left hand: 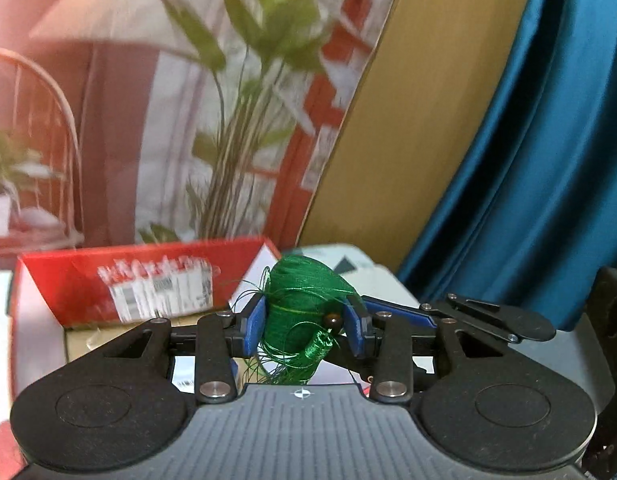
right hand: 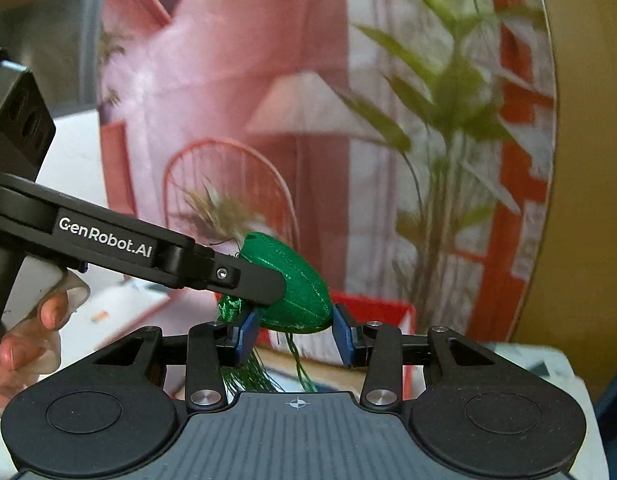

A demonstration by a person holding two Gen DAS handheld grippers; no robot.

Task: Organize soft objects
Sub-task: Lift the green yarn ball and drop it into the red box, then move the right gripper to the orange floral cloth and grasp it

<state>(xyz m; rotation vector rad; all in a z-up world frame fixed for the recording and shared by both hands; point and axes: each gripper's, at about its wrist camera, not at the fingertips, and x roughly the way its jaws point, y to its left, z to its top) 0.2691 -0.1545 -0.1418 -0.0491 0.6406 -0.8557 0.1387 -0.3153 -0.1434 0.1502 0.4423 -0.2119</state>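
Green silk-thread-wrapped egg-shaped ornament w/ loose tassel (left hand: 300, 312) held off the bench, in mid-air, pinched between both grippers. Left gripper (left hand: 304, 322) clamped on its sides at 9 & 3 o'clock; brown bead (left hand: 334, 320) at 3. Right gripper (right hand: 294, 334) clamped on its lower end. Prob. a two-handed hold to steady a slippery, squashy thing. Red cardboard box (left hand: 148, 280) behind at 10 o'clock, likely drop spot.
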